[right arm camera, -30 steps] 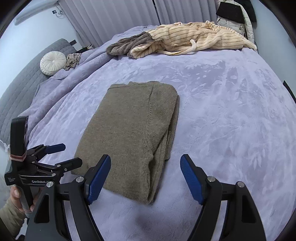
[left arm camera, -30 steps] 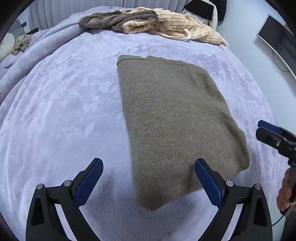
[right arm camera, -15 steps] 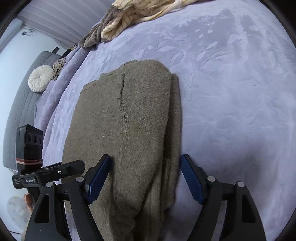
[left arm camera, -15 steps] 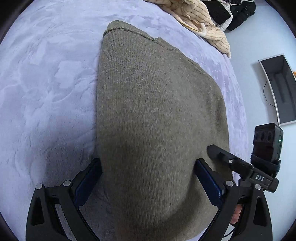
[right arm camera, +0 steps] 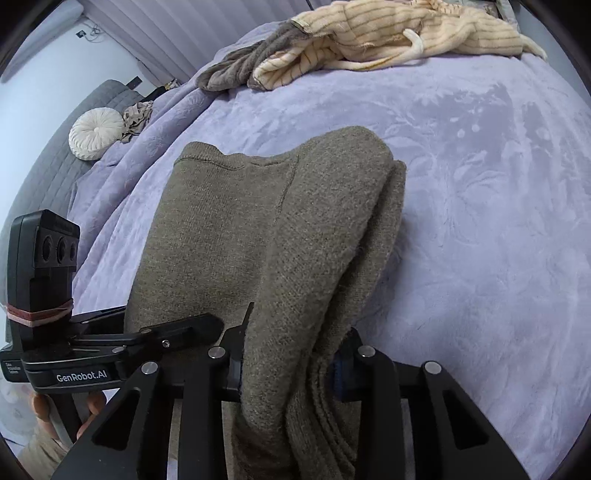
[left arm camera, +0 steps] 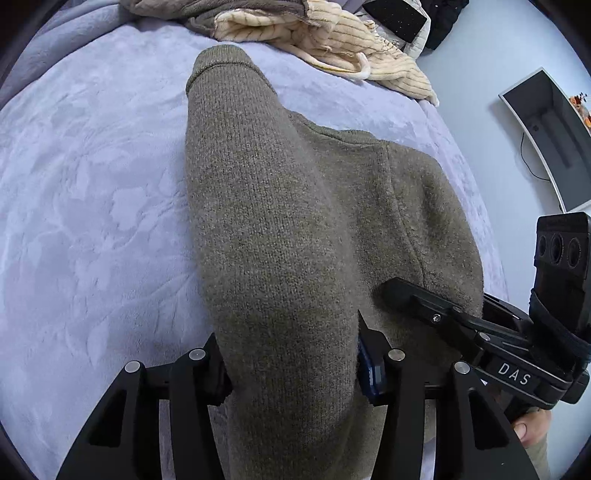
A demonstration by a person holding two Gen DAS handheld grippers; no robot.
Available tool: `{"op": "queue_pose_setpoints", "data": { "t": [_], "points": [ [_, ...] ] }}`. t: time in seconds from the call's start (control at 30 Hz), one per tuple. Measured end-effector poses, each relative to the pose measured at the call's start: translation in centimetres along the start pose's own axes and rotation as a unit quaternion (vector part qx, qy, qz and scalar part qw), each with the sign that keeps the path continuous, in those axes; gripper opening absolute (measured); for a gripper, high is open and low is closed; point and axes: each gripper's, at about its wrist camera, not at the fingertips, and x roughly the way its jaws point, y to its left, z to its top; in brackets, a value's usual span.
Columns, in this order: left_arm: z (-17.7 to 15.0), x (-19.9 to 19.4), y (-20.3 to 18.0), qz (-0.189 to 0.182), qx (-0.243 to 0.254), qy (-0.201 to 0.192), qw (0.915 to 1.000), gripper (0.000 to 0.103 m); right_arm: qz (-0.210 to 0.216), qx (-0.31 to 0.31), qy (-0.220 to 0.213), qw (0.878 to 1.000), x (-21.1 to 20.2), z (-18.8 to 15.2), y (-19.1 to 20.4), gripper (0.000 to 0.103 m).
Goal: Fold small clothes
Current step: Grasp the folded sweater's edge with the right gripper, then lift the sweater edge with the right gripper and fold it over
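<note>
On lavender bedspread point(right arm camera: 480, 184): olive knit sweater point(left arm camera: 280, 229), already folded lengthwise, w/ near hem bunched up off bed.

Change vs. a sec ago: both tools stood wide and clear of fabric, sweater flat. Now advanced over near edge and closing.

- Left gripper point(left arm camera: 291, 365): jaws closing, narrowed to approx. half, thick ridge of knit between them, pads pressing in both sides.
- Right gripper point(right arm camera: 288, 363): jaws closing, narrower yet, clamped on stacked layers at folded side edge.
- Far end, ribbed collar incl., rests on bed; mid-section tents toward grippers.

Meaning for task: grasp step looks done. Likely next: lift hem and carry toward collar for crosswise fold. Risk: lower layers slipping out, esp. at right.

Cream striped garment point(right arm camera: 388, 33) and grey one point(right arm camera: 240, 66) piled at far edge, unfolded.
</note>
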Motion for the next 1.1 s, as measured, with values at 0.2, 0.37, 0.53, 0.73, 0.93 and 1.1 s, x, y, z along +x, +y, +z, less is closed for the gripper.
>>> {"op": "queue_pose_setpoints", "data": {
  "t": [0.2, 0.37, 0.53, 0.73, 0.93, 1.1],
  "points": [
    [-1.5, -2.9, -0.8, 0.01, 0.007, -0.003, 0.9999, 0.053, -0.017, -0.009, -0.008, 1.0, -2.5, -0.9, 2.3, 0.035],
    [-3.3, -4.8, -1.8, 0.021, 0.019, -0.01, 0.9995, 0.053, -0.023, -0.01, -0.014, 1.0, -4.4, -2.5, 3.9, 0.035],
    [-5.9, -6.4, -2.2, 0.023, 0.025, -0.012, 0.9994, 0.053, -0.025, -0.016, -0.016, 0.999, -5.8, -4.6, 5.3, 0.035],
    [-8.6, -7.4, -2.6, 0.026, 0.03, -0.011, 0.9991, 0.053, -0.023, -0.016, -0.017, 0.999, -6.9, -7.6, 6.4, 0.035],
    [-11.1, -8.2, -2.5, 0.025, 0.031, -0.009, 0.9992, 0.053, -0.016, -0.01, -0.017, 1.0, -7.4, -10.2, 7.3, 0.035],
    [-13.0, -8.5, -2.3, 0.026, 0.028, -0.008, 0.9992, 0.053, -0.015, -0.012, -0.011, 1.0, -7.5, -11.9, 8.2, 0.035]
  ]
}}
